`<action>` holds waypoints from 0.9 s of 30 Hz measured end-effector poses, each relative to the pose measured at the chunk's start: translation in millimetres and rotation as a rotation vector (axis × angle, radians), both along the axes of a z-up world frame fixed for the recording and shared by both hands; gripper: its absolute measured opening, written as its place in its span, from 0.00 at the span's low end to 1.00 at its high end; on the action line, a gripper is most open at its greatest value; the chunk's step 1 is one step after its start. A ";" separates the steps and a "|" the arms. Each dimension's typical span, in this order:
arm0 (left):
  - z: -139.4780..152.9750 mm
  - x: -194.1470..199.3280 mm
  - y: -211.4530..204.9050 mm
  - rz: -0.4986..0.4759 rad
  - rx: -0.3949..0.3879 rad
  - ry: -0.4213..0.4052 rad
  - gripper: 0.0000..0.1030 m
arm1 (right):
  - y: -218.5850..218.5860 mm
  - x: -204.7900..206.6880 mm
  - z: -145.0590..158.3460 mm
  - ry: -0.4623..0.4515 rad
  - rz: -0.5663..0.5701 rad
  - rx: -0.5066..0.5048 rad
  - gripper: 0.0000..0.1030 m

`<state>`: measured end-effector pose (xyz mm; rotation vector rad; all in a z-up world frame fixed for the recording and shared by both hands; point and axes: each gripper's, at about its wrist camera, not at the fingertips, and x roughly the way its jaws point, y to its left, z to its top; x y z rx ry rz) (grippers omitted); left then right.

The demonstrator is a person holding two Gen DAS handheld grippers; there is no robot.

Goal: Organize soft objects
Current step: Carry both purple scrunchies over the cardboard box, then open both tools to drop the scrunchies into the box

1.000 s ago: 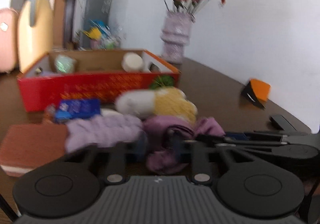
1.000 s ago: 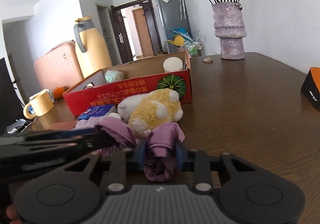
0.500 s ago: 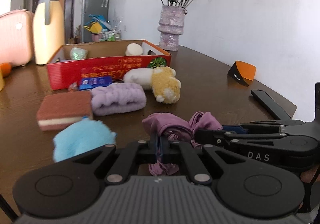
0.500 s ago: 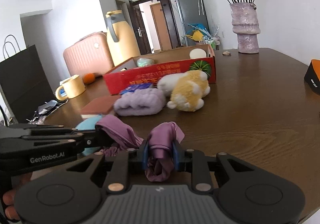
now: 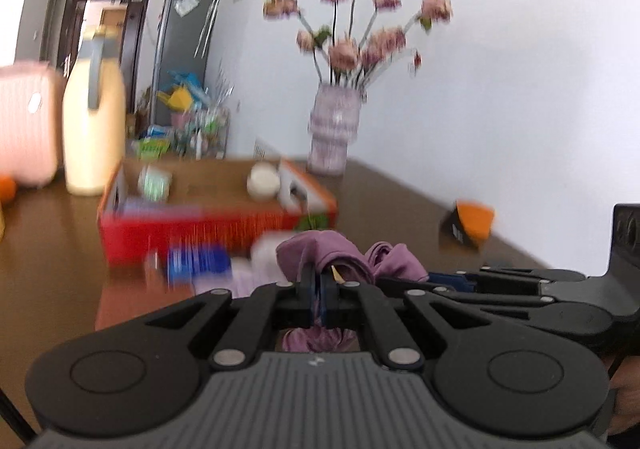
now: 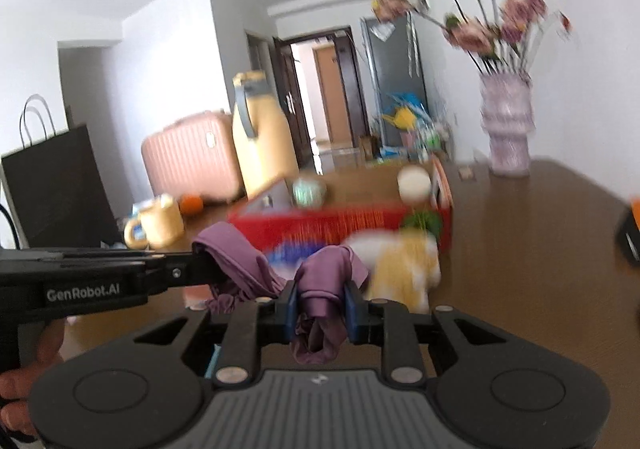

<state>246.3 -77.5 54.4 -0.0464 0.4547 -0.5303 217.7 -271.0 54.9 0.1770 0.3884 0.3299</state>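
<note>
purple cloth pinched by both hand-held grippers; black paper bag only in right view

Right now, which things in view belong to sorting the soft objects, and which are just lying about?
In the job:
- purple cloth, gripped by both the left gripper and the right gripper
- yellow plush toy
- red cardboard box

Lying about:
- vase of flowers
- pink suitcase
- yellow jug
- yellow mug
- black paper bag
</note>
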 end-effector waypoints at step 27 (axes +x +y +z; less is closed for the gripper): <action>-40.1 385.5 52.7 0.259 0.280 0.289 0.41 | 99.0 458.7 -17.0 0.505 0.089 -0.045 0.52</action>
